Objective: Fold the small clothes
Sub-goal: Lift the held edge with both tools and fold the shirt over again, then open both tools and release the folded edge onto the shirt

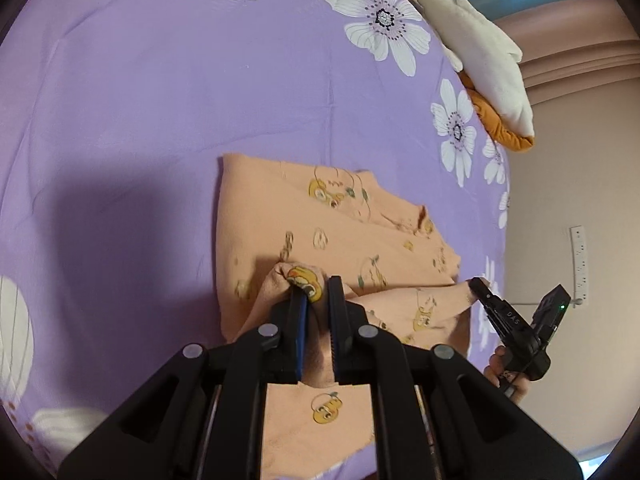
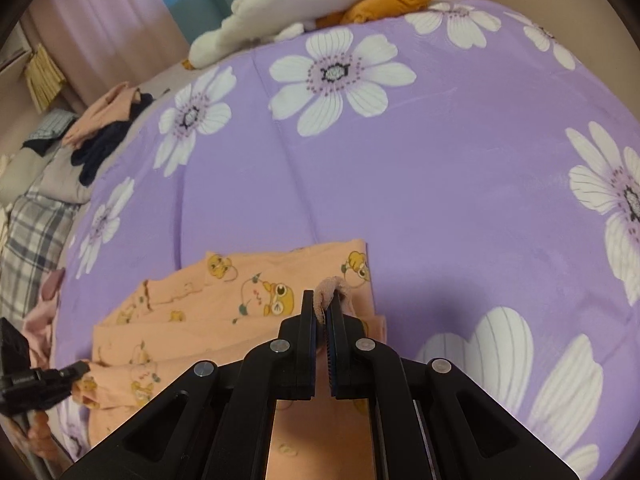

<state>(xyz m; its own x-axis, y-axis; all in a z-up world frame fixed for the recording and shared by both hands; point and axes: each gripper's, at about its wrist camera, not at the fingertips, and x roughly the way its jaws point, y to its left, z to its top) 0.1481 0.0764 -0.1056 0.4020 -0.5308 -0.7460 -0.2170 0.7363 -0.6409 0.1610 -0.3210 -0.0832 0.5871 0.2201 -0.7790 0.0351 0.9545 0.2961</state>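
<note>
Two grippers held one small peach garment [image 1: 320,216] between us on the purple flowered bedsheet [image 1: 160,100]: the left gripper [image 1: 317,292] was clenched on a bunched fold of printed cloth, the right gripper [image 2: 321,308] pinched tight on what looked like a hemmed edge, though the bunching made that hard to confirm. Most of the garment lay flat on the sheet, and only the held edge was lifted. We judged it light, limp and thin, likely to sag and crease between grips. Corners or hems seemed the best holds, kept taut between both hands.
</note>
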